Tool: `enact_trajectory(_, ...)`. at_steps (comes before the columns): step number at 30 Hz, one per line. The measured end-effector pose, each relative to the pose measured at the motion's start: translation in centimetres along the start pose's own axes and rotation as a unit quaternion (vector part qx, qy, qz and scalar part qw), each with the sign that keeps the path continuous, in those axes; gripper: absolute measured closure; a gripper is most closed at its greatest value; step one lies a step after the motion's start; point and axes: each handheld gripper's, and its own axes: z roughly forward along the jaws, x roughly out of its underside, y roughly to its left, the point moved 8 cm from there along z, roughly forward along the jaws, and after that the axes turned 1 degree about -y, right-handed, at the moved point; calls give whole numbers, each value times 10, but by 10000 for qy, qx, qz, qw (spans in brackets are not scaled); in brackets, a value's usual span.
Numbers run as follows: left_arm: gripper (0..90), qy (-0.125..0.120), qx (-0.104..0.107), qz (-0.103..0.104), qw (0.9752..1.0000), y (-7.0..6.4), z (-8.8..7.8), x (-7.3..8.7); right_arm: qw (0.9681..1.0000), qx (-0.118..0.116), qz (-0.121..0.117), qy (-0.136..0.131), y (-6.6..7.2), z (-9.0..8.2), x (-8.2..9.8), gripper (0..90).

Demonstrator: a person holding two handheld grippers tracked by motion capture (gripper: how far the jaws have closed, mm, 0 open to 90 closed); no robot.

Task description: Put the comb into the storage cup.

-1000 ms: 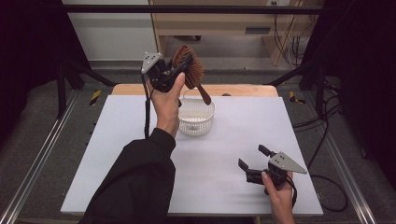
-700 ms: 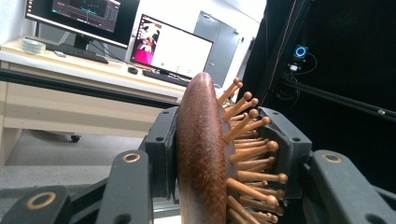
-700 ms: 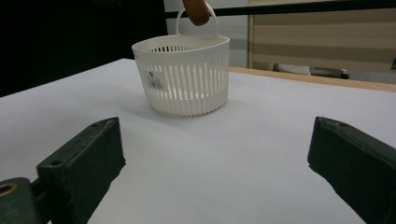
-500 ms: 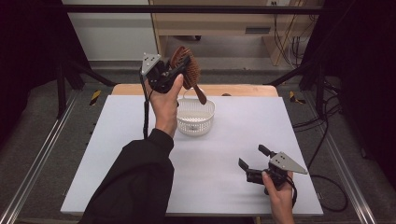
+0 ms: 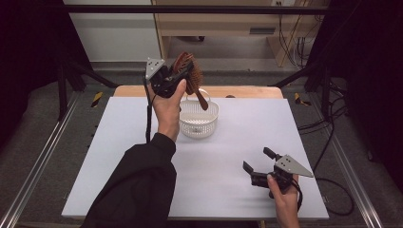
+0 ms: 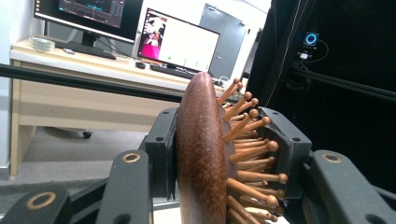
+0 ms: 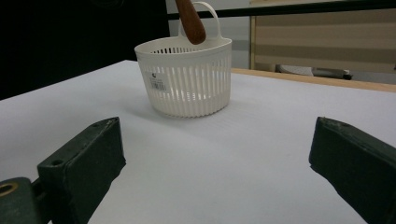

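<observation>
The white, matte worktop (image 5: 142,142) is lit evenly, with a strip of pale wood (image 5: 247,91) showing along its far edge and metal rails (image 5: 43,156) running down both sides. Grey floor surrounds it; black curtains close in left and right. Beyond, a light wooden desk (image 6: 56,100) carries two lit monitors (image 6: 180,41) and a keyboard.

Up above the far part of the worktop, the left gripper (image 5: 177,80) pinches the brown wooden hairbrush with peg bristles (image 5: 189,76): in the left gripper view the fingers (image 6: 163,140) clamp the brush head (image 6: 201,154) from both sides, one on the smooth back, one against the pegs. The handle slants down over the round white plastic slotted basket with a loop handle (image 5: 199,118), its tip hanging just above the rim in the right gripper view (image 7: 191,21).

Near the front right corner, the right gripper (image 5: 260,166) sits low over the worktop, fingers (image 7: 84,163) spread wide with nothing between them, facing the basket (image 7: 187,79), well apart from it. A black cable (image 5: 332,190) trails off the edge.
</observation>
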Motion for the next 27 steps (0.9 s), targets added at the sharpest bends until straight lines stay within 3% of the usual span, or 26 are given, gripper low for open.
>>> enact_trajectory(7, 512, 89, 9, 16, 10000, -2, 1, 9, 10000, -31, 67, -11, 0, 2, 1, 37)
enact_trajectory(11, 511, 88, 16, -79, 9999, -5, 2, 15, 10000, -55, 66, -14, 1, 2, 1, 37)
enact_trajectory(27, 511, 217, -32, 31, 9998, -9, 6, 36, 9999, -37, 104, 89, -2, 9, 5, 37)
